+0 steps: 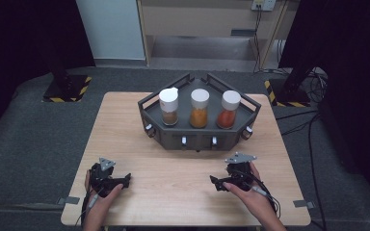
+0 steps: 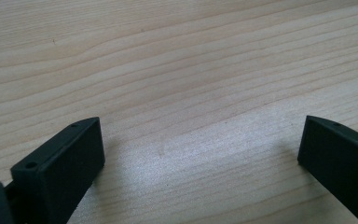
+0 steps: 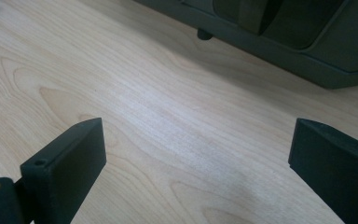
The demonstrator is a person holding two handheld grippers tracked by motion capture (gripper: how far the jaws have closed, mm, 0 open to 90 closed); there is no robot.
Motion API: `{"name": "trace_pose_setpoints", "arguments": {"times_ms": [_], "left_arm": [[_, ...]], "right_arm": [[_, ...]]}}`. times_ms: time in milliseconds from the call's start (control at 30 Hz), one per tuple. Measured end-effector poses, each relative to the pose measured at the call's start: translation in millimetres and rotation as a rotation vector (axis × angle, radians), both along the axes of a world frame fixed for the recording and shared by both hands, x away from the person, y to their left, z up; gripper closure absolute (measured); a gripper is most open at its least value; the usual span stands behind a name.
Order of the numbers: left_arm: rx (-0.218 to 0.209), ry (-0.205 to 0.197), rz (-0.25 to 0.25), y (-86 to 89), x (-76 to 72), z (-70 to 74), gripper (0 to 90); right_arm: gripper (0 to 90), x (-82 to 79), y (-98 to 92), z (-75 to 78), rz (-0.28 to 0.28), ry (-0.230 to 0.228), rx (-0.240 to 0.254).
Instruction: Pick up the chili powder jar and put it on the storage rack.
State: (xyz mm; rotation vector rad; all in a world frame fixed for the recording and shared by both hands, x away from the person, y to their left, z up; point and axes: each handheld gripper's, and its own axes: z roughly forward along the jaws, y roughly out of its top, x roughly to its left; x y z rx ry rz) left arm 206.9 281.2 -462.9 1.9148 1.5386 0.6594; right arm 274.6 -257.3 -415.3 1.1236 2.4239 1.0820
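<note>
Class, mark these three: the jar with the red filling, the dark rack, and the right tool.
jar with red filling (image 1: 229, 109), high view, on its glass body.
dark rack (image 1: 198, 139), high view, on its front wall.
right tool (image 1: 214, 182), high view, between its jaw tips.

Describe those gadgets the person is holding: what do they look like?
Each hand holds a black two-jaw tool. The left gripper and right gripper each carry a grey three-cornered plate on top and trail a dark cable. Their jaws are flat, matte black blocks. The forearms are bare.
</note>
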Motion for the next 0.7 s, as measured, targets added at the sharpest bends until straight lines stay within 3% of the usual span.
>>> {"name": "trace_pose_setpoints", "arguments": {"times_ms": [467,700], "left_arm": [[0.000,0.000,0.000,0.0,0.0,0.0,0.0],[0.000,0.000,0.000,0.0,0.0,0.0,0.0]], "right_arm": [[4.0,-5.0,15.0,-22.4,0.013,0.023,-0.026],[3.9,-10.8,22.1,-37.5,0.002,0.006,-0.053]]}}
